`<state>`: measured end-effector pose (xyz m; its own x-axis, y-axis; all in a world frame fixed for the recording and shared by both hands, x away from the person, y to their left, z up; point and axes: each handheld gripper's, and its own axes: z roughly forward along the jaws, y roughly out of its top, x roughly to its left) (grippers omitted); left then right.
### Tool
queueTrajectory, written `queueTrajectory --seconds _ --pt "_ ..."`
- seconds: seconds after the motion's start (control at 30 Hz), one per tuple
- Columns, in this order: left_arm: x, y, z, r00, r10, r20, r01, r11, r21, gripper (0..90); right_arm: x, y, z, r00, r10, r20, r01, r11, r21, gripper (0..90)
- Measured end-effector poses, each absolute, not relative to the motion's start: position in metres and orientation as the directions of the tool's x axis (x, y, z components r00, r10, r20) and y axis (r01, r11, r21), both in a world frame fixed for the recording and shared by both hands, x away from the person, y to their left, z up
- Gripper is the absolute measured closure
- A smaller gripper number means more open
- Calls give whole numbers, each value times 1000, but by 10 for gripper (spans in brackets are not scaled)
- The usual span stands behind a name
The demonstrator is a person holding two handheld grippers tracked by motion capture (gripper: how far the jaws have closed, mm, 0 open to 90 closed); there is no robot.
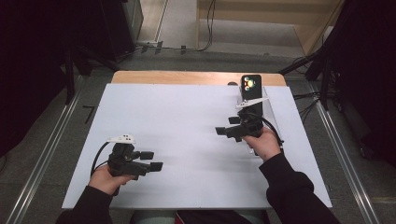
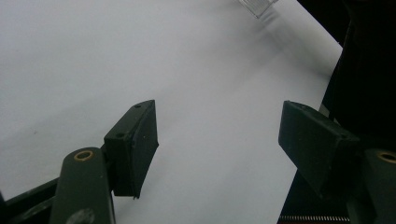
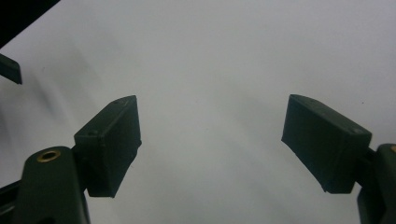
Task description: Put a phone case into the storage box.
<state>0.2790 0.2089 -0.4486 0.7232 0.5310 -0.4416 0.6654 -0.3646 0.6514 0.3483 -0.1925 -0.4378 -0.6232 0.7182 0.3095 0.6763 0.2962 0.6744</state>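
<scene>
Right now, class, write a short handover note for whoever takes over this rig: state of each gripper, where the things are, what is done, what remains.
Left gripper: open, empty, low over the near left of the white table sheet.
Right gripper: open, empty, over the sheet's right half, pointing left.
Things: a black smartphone with coloured camera lenses stands against a clear plastic stand at the far right, behind the right hand.
Done: nothing gripped yet; phone untouched.
Left: probably reach for the phone and stand with the nearer right gripper.
</scene>
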Motion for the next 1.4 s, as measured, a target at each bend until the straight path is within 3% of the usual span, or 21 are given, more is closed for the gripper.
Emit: queueTrajectory --seconds 1.4 --pt "275 202 -451 756 501 -422 632 -391 669 284 270 -215 -457 -680 667 305 655 366 661 177"
